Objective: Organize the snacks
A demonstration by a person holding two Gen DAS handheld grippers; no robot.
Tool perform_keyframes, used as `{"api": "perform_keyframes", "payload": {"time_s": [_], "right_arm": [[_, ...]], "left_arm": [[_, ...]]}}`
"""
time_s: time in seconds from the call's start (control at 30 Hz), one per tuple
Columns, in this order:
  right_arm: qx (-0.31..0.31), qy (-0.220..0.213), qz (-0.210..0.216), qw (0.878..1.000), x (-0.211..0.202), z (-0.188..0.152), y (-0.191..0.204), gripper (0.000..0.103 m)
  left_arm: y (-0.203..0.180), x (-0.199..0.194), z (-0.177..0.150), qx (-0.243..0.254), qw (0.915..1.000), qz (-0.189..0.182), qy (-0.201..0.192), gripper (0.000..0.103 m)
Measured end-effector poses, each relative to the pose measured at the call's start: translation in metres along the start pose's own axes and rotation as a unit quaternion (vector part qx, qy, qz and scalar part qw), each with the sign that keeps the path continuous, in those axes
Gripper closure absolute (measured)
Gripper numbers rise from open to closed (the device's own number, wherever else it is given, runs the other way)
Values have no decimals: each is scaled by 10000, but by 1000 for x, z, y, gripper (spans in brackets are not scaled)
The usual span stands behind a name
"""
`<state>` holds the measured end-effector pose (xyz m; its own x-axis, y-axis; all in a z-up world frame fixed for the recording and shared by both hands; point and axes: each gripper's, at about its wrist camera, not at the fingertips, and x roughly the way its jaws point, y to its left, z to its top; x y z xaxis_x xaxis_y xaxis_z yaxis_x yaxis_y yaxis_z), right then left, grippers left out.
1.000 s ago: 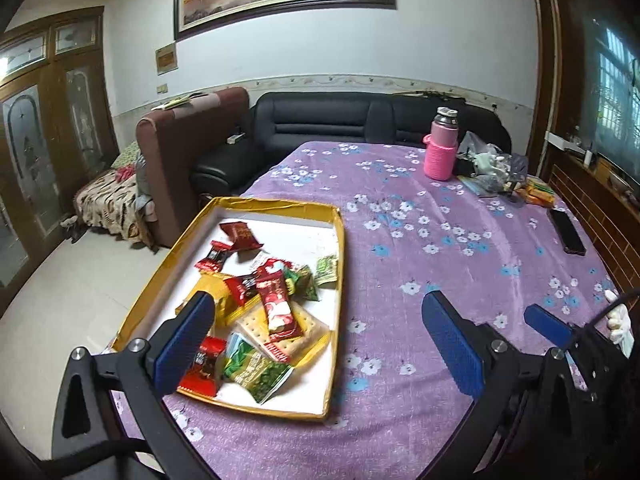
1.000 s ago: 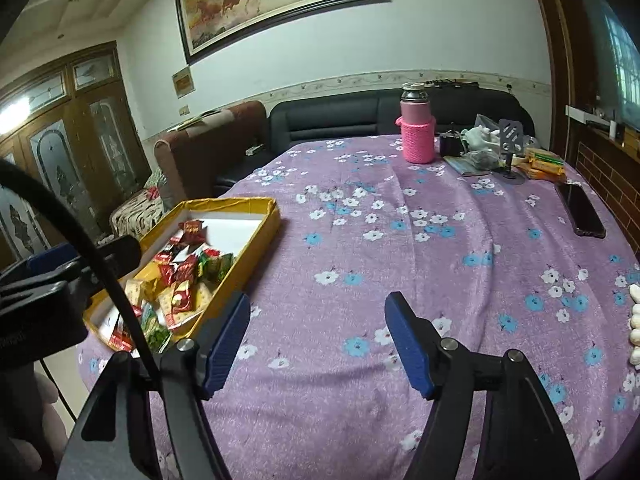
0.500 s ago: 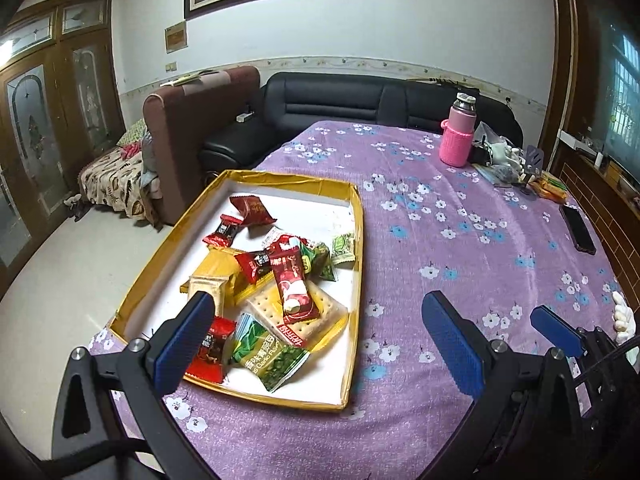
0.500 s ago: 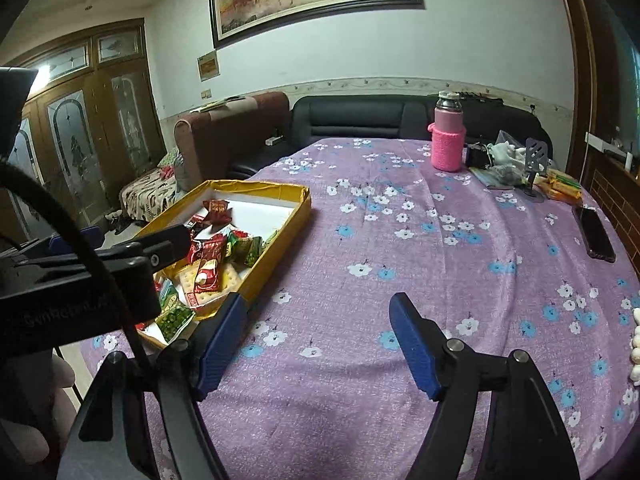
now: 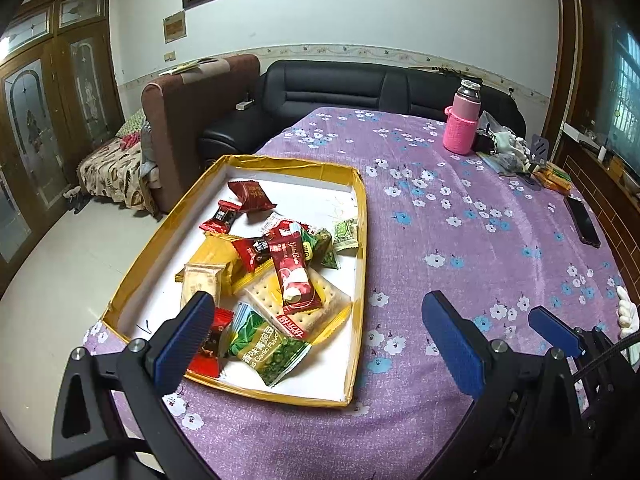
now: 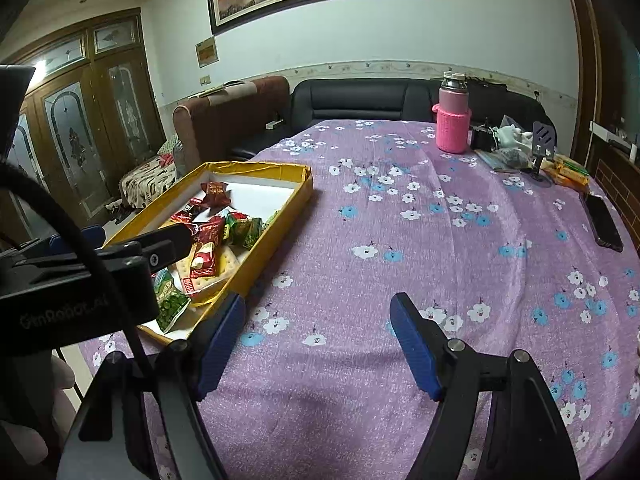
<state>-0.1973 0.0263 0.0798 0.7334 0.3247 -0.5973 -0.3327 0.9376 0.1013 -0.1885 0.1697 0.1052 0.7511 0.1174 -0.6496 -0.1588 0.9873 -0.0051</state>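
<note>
Purple floral cloth covers the table; on its left part sits your gold-rimmed tray (image 5: 362,216), snacks heaped in its near half — a red wafer pack (image 5: 294,270) lies across the cracker pack (image 5: 310,300), a green pea packet (image 5: 264,346) nearest you. Your left gripper (image 5: 316,338) hangs released over the tray's near corner. Your right gripper (image 6: 318,346) — jaws just widened, nothing between them — hovers above bare cloth. Likely risk: closing on overlapped wrappers lifts two at once, or nudges the light tray.

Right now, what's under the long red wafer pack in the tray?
The red wafer pack lies across a clear cracker pack, inside the tray. What's beneath the crackers is covered.
</note>
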Motion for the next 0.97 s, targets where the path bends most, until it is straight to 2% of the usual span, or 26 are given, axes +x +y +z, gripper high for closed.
{"api": "perform_keyframes", "payload": {"time_s": [0.07,0.13,0.2,0.23,0.3,0.43,0.57,0.63,0.87,0.97], "right_arm": [[9,0,11,10000,0,0,0,28],[-4,-15,53,10000,-1,0,0,28],[-42,-72,69,9999,-3,-1,1,28],[-55,-95,67,9999,-4,-1,1,28],[-78,-151,90,9998,-6,-1,2,28],[-104,-167,144,9997,-7,-2,4,28],[-242,-231,191,9993,-11,-4,8,28],[-371,-313,198,9986,-16,-6,13,28],[-707,-473,215,9961,-22,-8,27,26],[-724,-453,280,9960,-21,-8,29,26]], "left_arm": [[0,-5,-1,-5,9997,159,-190,0],[1,-21,0,-99,9960,590,-660,0],[3,-42,1,-211,9885,930,-1172,0],[4,-54,1,-250,9841,1010,-1442,0],[7,-67,0,-289,9806,962,-1682,0],[14,-57,-10,-329,9868,757,-1394,0],[13,-46,-13,-276,9903,755,-1136,0],[11,-46,-13,-317,9908,691,-1119,0],[9,-48,-16,-289,9893,829,-1161,0],[9,-45,-15,-259,9912,746,-1060,0]]}}
